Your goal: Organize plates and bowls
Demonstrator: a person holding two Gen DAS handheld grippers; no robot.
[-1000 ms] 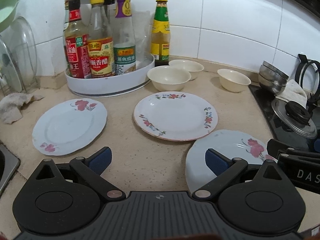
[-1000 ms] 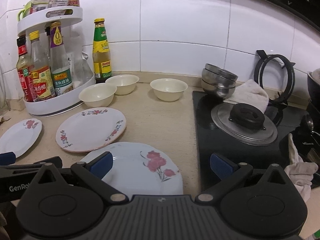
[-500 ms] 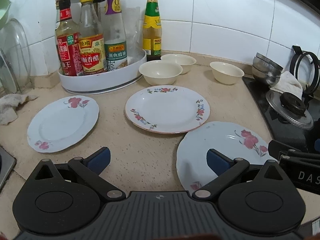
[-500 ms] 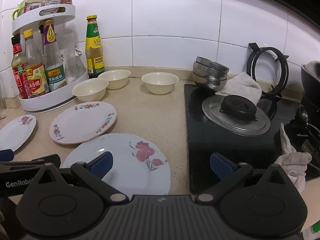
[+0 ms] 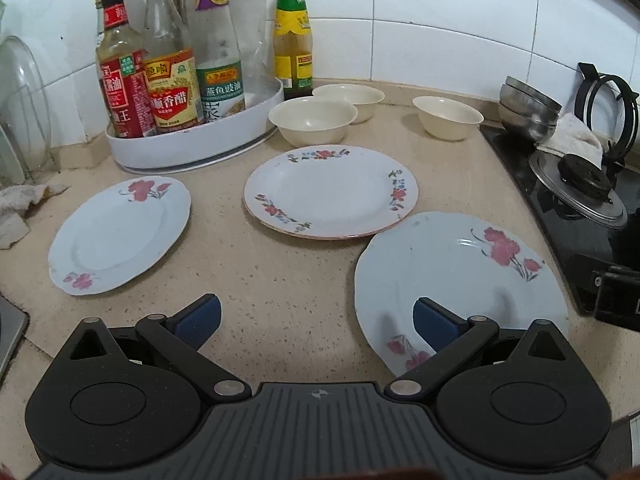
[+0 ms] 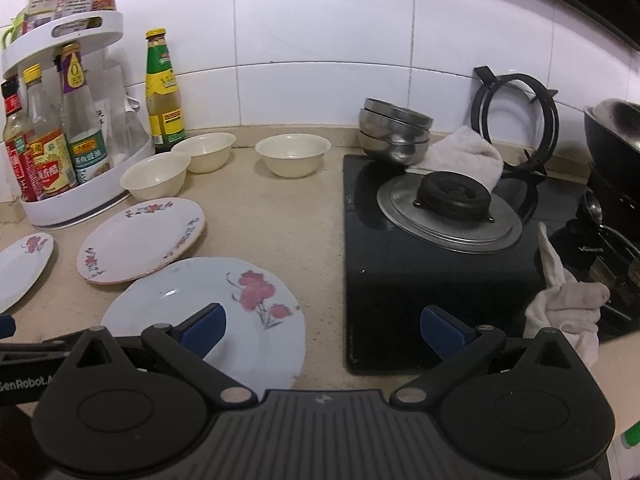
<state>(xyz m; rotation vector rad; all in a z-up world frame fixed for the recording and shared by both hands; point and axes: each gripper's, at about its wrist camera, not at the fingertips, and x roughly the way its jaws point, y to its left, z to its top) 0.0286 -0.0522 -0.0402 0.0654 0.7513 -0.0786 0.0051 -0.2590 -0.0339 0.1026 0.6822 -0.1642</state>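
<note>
Three plates lie on the beige counter: a small blue one with red flowers at left, a white floral-rimmed one in the middle, a large blue one at right. Three cream bowls stand behind them. My left gripper is open and empty, low over the counter, its right finger above the large blue plate. My right gripper is open and empty, its left finger over that plate, its right finger over the stove's edge.
A white turntable rack of sauce bottles stands at the back left, a green-capped bottle beside it. A black stove at right carries a pot lid, stacked steel bowls and cloths. A sink edge lies at far left.
Both grippers have moved forward and slightly left over the counter; the plates and bowls appear closer and have not been touched. Both stay open.
</note>
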